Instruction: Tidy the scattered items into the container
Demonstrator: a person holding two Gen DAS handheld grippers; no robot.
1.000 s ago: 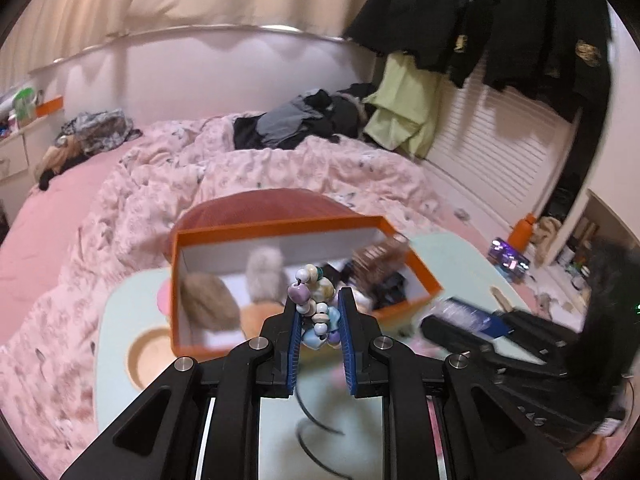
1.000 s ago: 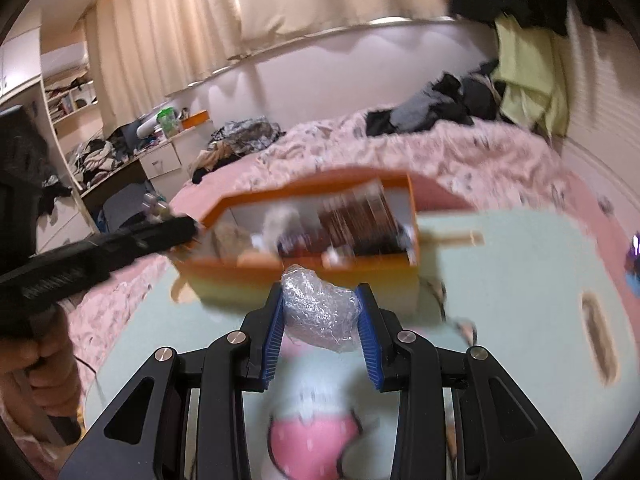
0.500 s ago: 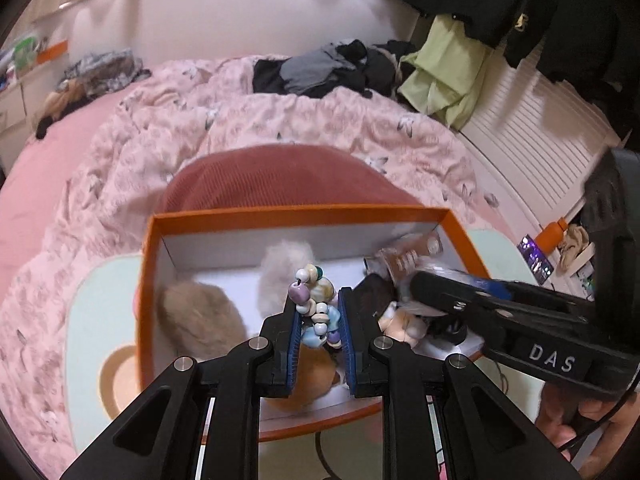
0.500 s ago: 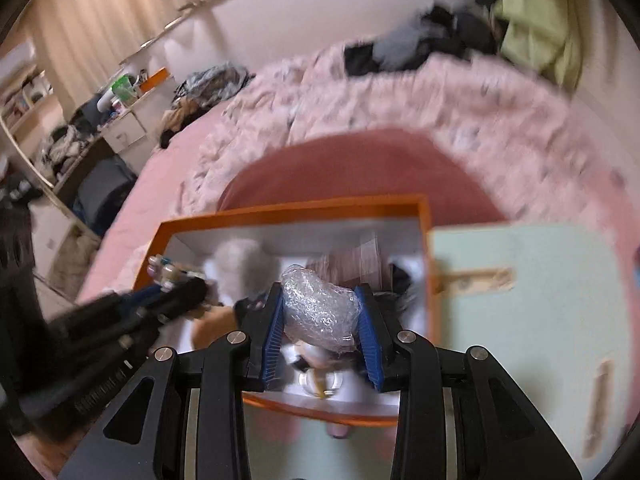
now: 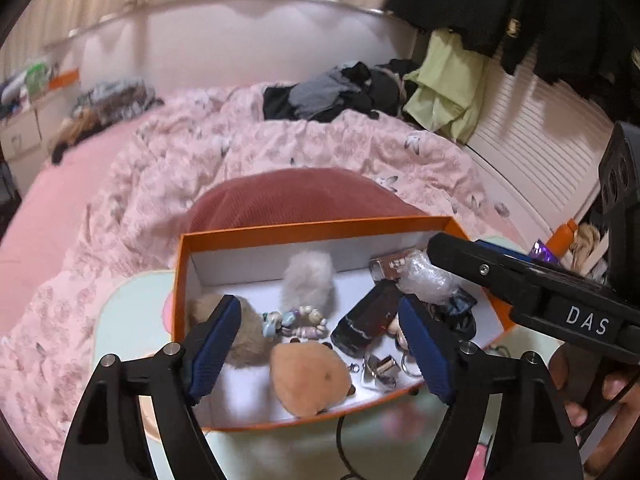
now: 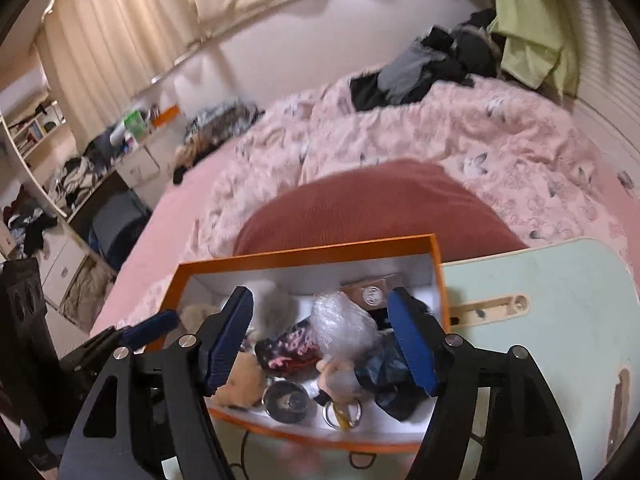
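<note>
An orange box point(image 5: 320, 226) with a white inside stands on the mint table. My left gripper point(image 5: 320, 340) hangs over it, its jaws opening and wide apart. The pastel bead bracelet point(image 5: 294, 322) lies loose on the box floor below them, touching neither pad. My right gripper point(image 6: 320, 338) is over the same orange box point(image 6: 304, 252), jaws also opening. The crinkled clear plastic bundle point(image 6: 344, 322) rests on the pile inside, free of both pads. In the left wrist view that bundle point(image 5: 426, 278) sits under the right gripper's finger point(image 5: 520, 284).
The box also holds fluffy pompoms point(image 5: 308, 280), a tan plush point(image 5: 310, 376), a dark case point(image 5: 368, 322) and key rings point(image 6: 340, 410). A red cushion point(image 6: 360, 208) and pink bedding point(image 6: 460, 136) lie behind. A mint table point(image 6: 560, 300) extends right. A hand point(image 5: 616, 392) holds the right gripper.
Both grippers moved in over the box, then their jaws parted. The bead bracelet dropped from the left gripper and the plastic bundle from the right; both now lie in the box.
</note>
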